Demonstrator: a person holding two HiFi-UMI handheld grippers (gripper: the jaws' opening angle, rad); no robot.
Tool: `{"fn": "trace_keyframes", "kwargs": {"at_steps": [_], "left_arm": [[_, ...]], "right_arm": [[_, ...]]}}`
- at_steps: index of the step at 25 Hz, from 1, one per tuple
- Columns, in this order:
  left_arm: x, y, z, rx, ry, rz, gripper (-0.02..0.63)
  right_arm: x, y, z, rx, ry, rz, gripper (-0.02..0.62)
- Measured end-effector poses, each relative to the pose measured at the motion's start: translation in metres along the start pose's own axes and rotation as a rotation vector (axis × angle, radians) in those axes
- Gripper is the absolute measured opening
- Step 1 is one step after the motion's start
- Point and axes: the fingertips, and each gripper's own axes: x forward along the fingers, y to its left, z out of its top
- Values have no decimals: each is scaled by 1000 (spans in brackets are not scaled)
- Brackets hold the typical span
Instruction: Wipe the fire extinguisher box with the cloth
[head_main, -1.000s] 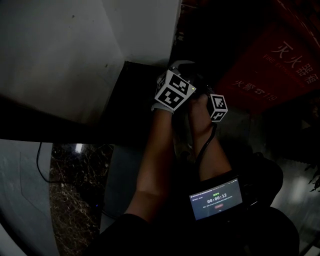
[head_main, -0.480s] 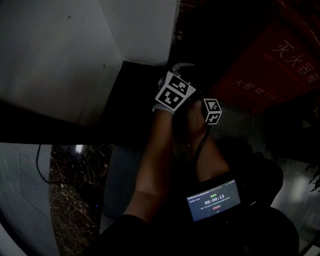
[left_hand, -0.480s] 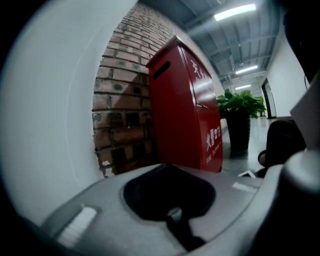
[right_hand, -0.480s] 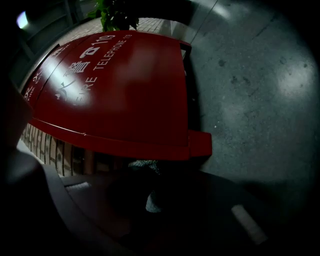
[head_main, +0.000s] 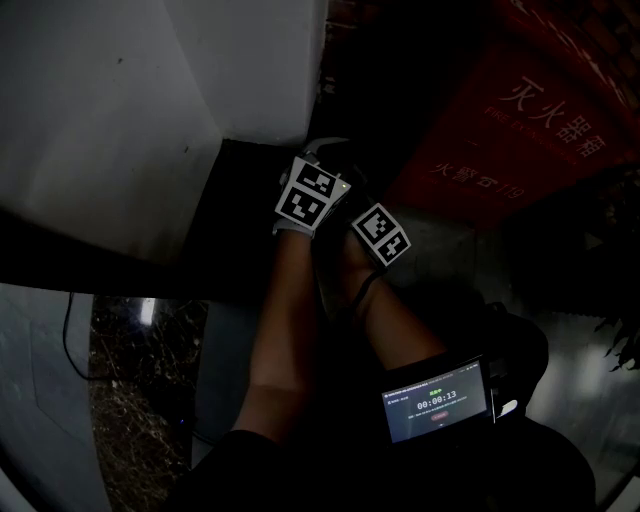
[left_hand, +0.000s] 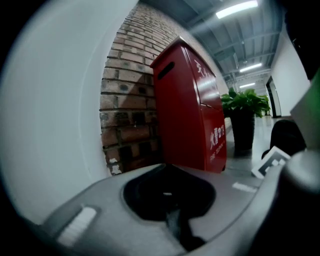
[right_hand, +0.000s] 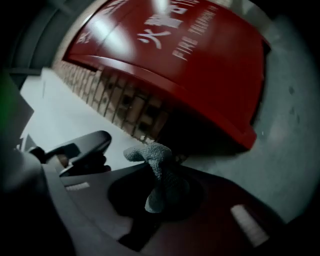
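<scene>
So over the last second the right gripper (right_hand: 157, 200) swings in closer to the left gripper (left_hand: 169, 200) and its cube (head_main: 380, 233) turns, though the head view shifts a bit too. The right claw is clenched on the grey cloth (right_hand: 159, 172), which pokes up toward the red box (right_hand: 200, 65) but isn't touching it, so I'd say wiping hasn't begun. The left claw is closed on nothing. The head view is really dark: jaws and cloth sit hidden behind the cubes, and the box runs off the edge.
</scene>
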Motion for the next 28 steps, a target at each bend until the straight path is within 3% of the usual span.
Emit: {"fn": "trace_keyframes", "kwargs": {"at_steps": [5,10,17,21,28], "left_arm": [[-13,-9,16,-62,-36,-1,1],[-14,-20,42,-106,-103,-6,1],[-4,-48,58,-128,-124,-7,1],[7,-75,58,-160,-121,-66,1],[1,-121,81,-178,-180,-127,1]], "right_arm": [[-32,26,40,-110,3,73,28],[-62,71,85,-257,11,205,28],[-118,131,120,-743,55,421,29],[-151,126,152,-948,45,422,29],[-194,135,207,-1126,-23,451,29]]}}
